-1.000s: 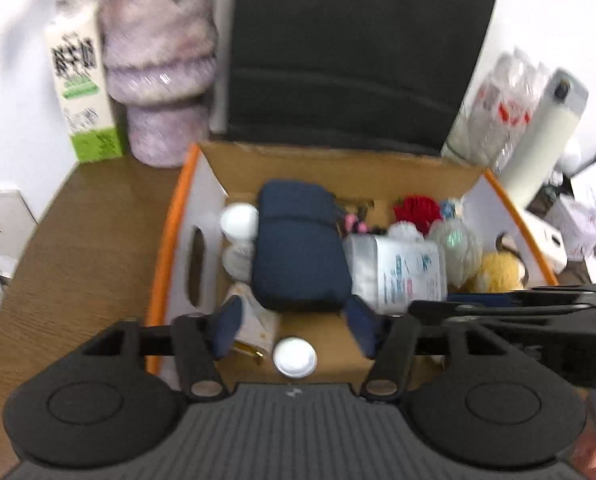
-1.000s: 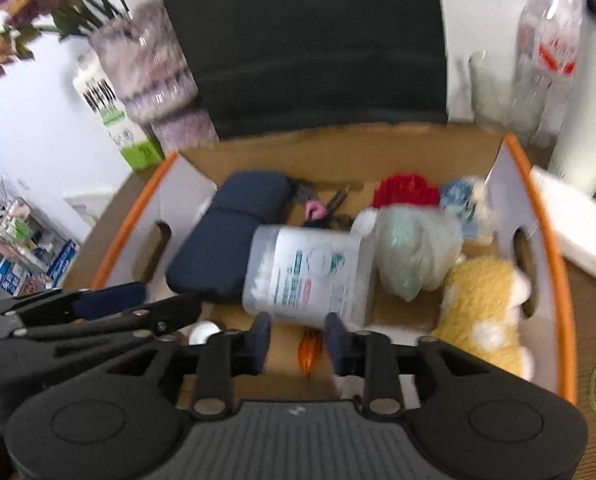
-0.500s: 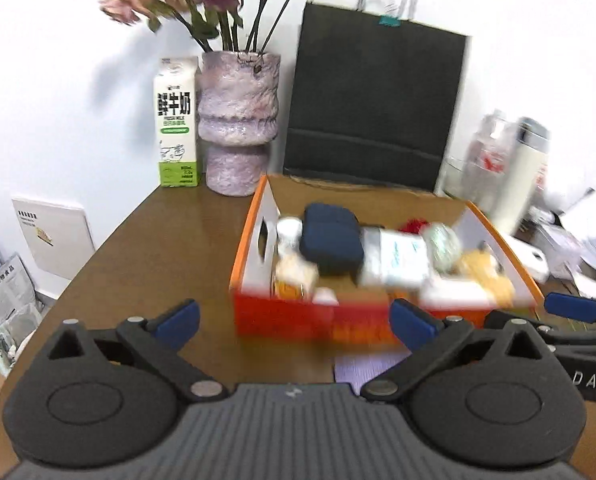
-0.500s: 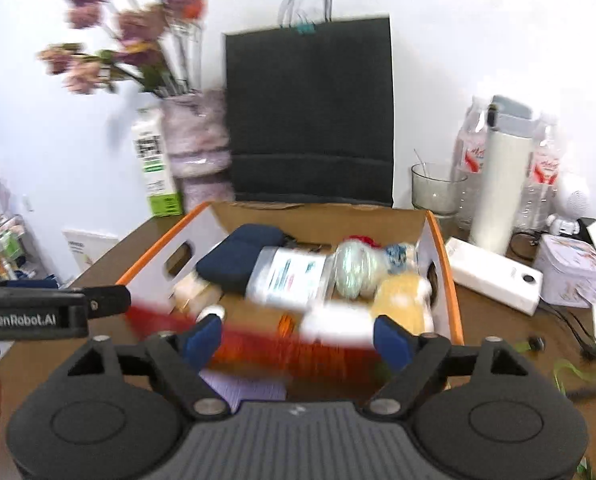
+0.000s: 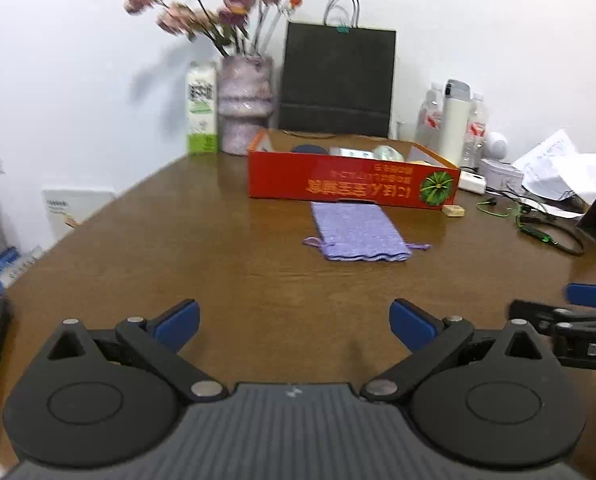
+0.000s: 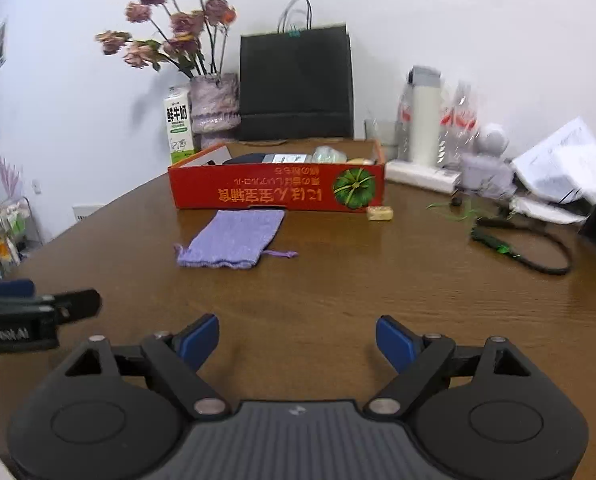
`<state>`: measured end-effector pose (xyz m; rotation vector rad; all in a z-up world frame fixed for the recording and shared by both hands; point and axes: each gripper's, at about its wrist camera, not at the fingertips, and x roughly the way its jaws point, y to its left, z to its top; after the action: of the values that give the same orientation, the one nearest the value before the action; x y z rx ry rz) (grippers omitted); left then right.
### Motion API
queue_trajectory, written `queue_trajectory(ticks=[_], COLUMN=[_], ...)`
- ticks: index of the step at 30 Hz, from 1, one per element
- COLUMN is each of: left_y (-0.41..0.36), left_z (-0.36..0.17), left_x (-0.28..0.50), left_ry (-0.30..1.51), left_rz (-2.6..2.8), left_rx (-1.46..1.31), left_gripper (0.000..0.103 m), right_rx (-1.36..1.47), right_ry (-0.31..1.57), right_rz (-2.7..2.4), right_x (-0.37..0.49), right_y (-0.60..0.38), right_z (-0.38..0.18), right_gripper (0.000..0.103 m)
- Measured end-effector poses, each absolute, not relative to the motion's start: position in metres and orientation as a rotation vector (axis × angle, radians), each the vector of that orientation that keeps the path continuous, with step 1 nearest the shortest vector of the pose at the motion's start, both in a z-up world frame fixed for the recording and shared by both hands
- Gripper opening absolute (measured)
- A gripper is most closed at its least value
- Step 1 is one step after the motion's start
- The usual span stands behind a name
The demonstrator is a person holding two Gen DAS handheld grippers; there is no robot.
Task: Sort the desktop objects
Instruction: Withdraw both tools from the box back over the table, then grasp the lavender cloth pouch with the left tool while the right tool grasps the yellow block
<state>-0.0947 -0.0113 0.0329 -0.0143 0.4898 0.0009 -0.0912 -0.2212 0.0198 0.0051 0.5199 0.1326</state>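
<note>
Both tongs hang over bare table (image 5: 146, 240) with nothing between the pads — left tongs (image 5: 294, 322) spread as wide as they go, right tongs (image 6: 297, 340) wide too, jaws opening a touch more. The orange box (image 6: 276, 192) of bits sits well ahead, purple pouch (image 6: 234, 240) flat just in front of it.

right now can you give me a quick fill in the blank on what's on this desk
1. The pouch lying in front of the box is ____ in colour.
2. The milk carton stands beside a vase holding ____.
3. The paper bag behind the box is ____.

Missing words: purple; flowers; black
</note>
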Motion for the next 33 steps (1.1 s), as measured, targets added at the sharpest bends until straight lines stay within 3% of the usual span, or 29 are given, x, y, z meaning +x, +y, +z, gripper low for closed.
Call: queue_trajectory(ticks=[14, 19, 23, 29, 33], left_y=[-0.026, -0.026, -0.031, -0.049, -0.059], left_z=[0.027, 0.030, 0.033, 0.037, 0.025], left_x=[-0.108, -0.087, -0.052, 0.034, 0.099], left_ry=[0.533, 0.550, 0.553, 0.541, 0.629], left_rz=[-0.086, -0.099, -0.130, -0.140, -0.127], left_rx=[0.038, 0.010, 0.000, 0.046, 0.035], left_gripper=[0.103, 0.103, 0.103, 0.103, 0.103], right_rx=[0.020, 0.016, 0.009, -0.028, -0.034], right_ry=[0.500, 0.523, 0.553, 0.554, 0.564], right_rz=[0.116, 0.128, 0.130, 0.126, 0.117], right_x=[-0.118, -0.095, -0.055, 0.028, 0.096], right_y=[-0.223, -0.235, -0.247, -0.258, -0.264], right_z=[0.016, 0.022, 0.025, 0.028, 0.028], right_gripper=[0.086, 0.069, 0.053, 0.054, 0.054])
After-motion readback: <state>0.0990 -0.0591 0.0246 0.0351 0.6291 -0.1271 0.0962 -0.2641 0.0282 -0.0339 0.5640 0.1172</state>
